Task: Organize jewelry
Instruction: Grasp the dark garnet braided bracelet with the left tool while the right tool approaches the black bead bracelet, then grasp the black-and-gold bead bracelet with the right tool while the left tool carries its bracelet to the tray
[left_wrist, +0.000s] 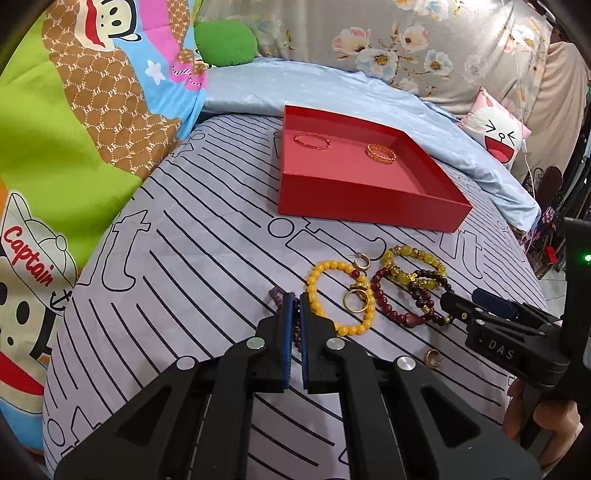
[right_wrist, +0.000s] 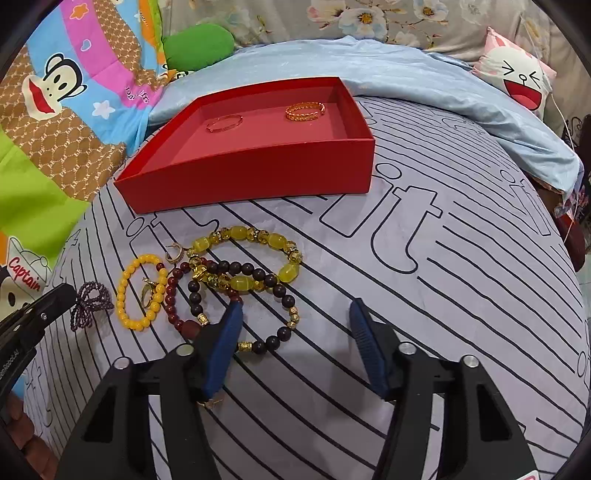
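- Left wrist view: left hand-held gripper (left_wrist: 294, 301) is clenched on the purple bead bracelet (left_wrist: 296, 325), thin strand w/ a loop poking out past the tips. Prob risk imo: it slides out or snags before reaching the red box (left_wrist: 369, 199) near the bed's (left_wrist: 184, 240) far edge.
- Right wrist view: right hand-held gripper (right_wrist: 295, 310) is released, nothing pinched. The dark bead bracelet (right_wrist: 284, 299) sits between the fingers; the left finger overlaps the pile, so it could drag the red bead bracelet (right_wrist: 173, 295) along.

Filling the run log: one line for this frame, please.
left tongs: shut on purple bead bracelet | right tongs: open, empty | red box: two gold bangles | other bracelets on bedsheet
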